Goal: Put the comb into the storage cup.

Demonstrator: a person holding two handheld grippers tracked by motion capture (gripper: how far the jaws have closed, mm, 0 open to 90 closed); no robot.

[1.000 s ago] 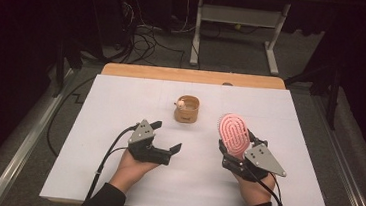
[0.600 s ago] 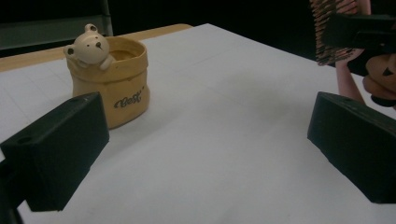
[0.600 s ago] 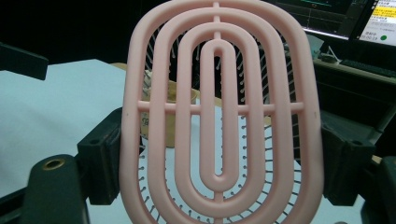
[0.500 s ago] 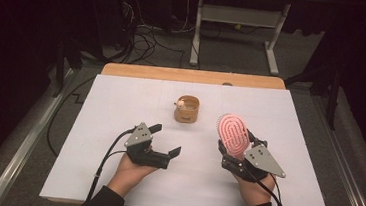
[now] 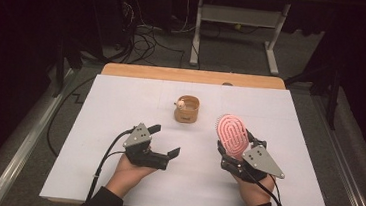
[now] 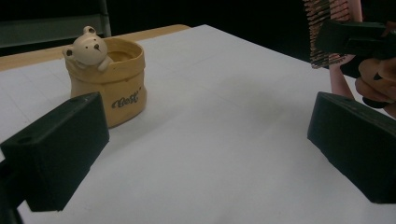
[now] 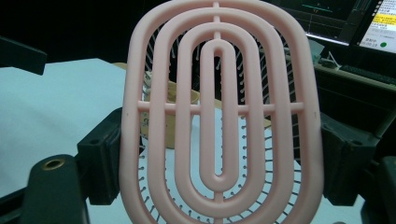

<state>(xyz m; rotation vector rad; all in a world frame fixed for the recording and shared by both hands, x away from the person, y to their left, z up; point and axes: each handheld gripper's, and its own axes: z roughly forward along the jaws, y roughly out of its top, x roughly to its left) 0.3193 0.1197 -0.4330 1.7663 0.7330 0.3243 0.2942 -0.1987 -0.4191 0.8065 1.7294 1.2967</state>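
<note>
My right gripper (image 5: 240, 146) is shut on a pink oval hairbrush (image 5: 232, 133), which stands upright above the white table. In the right gripper view the brush's ringed back (image 7: 219, 116) faces the camera, with the black jaws pressed on its two sides. My left gripper (image 5: 166, 140) rests low over the table to the left, jaws wide open with nothing between them. A tan ceramic pot (image 5: 187, 109) with a small bear on its rim stands at the table's middle, beyond both grippers. The left gripper view has the pot (image 6: 109, 84) ahead on the left and the brush (image 6: 327, 28) at upper right.
The white mat (image 5: 121, 102) covers a wooden table whose far edge (image 5: 193, 76) shows bare. Metal rails run along both sides. Cables and a white frame stand on the floor behind. Monitors (image 7: 369, 23) glow in the dark background.
</note>
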